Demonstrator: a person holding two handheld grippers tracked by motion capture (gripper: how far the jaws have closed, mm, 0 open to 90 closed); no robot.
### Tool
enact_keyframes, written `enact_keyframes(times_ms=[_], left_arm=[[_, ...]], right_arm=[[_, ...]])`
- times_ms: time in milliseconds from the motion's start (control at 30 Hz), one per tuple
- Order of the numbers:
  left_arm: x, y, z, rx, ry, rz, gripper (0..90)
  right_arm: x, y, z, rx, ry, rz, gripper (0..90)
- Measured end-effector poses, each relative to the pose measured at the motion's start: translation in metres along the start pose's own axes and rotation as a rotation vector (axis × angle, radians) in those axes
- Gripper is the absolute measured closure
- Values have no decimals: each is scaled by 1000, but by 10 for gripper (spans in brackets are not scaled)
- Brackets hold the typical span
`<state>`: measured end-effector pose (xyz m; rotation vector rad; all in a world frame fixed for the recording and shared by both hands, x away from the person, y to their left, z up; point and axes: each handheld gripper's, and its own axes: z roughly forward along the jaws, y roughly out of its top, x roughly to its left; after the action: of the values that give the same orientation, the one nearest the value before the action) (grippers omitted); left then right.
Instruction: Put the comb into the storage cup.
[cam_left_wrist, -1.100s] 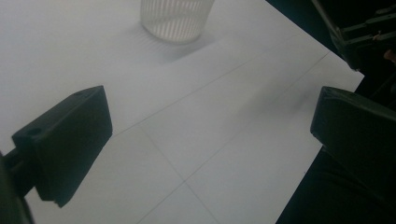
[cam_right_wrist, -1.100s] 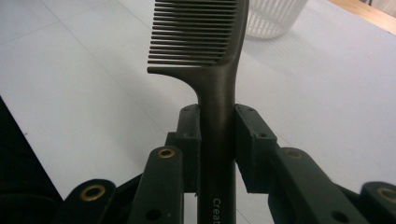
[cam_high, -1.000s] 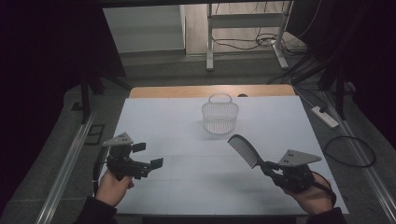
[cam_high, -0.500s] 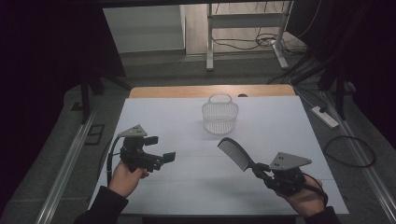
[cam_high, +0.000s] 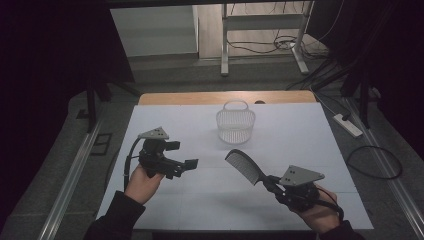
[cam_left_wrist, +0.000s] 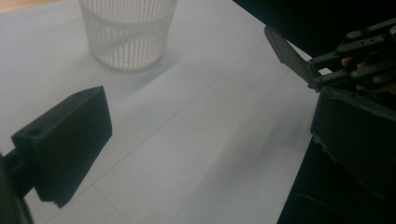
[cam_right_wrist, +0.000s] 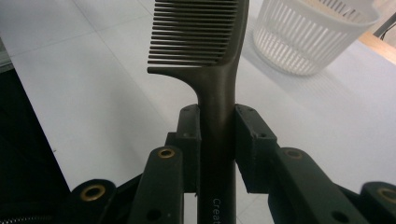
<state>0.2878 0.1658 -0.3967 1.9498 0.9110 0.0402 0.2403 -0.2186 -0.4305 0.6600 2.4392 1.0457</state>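
A dark comb (cam_high: 243, 166) sticks out to the upper left of my right gripper (cam_high: 271, 182), which is shut on its handle near the front right of the white table (cam_high: 300, 130). In the right gripper view the pads (cam_right_wrist: 189, 135) clamp the handle, and the comb (cam_right_wrist: 201, 37) has its teeth to the left. My left gripper (cam_high: 182, 155) hovers at the table's left with its jaws wide apart and nothing between them. Its own view shows my left gripper (cam_left_wrist: 210, 140) open, with the comb (cam_left_wrist: 287, 51) at the upper right. A white slatted basket (cam_high: 235, 122) stands upright behind both.
The basket (cam_left_wrist: 126, 32) (cam_right_wrist: 313, 37) looks empty from here. A wooden strip (cam_high: 200, 97) borders the table's far edge. Metal rails run along both sides, and a power strip (cam_high: 347, 125) and cables lie on the floor to the right.
My left gripper has moved right and away from the front edge, toward the table's middle. My right gripper has shifted slightly left with the comb still in it.
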Motion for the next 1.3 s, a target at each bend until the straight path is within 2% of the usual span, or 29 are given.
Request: enact_keyframes(times_ms=[200, 633, 833, 1067, 1300], left_arm=[[-5, 2, 6, -2, -34, -6, 0], [-12, 1, 17, 32, -36, 7, 0], [-13, 0, 20, 48, -50, 16, 0], [-12, 1, 24, 40, -98, -12, 0], [-14, 3, 32, 63, -141, -36, 0]], right_arm=[[6, 3, 3, -8, 3, -25, 724], [21, 6, 8, -30, 16, -66, 725], [30, 8, 12, -36, 16, -111, 725], [37, 9, 14, -49, 12, -157, 725], [44, 12, 17, -63, 18, -194, 725]])
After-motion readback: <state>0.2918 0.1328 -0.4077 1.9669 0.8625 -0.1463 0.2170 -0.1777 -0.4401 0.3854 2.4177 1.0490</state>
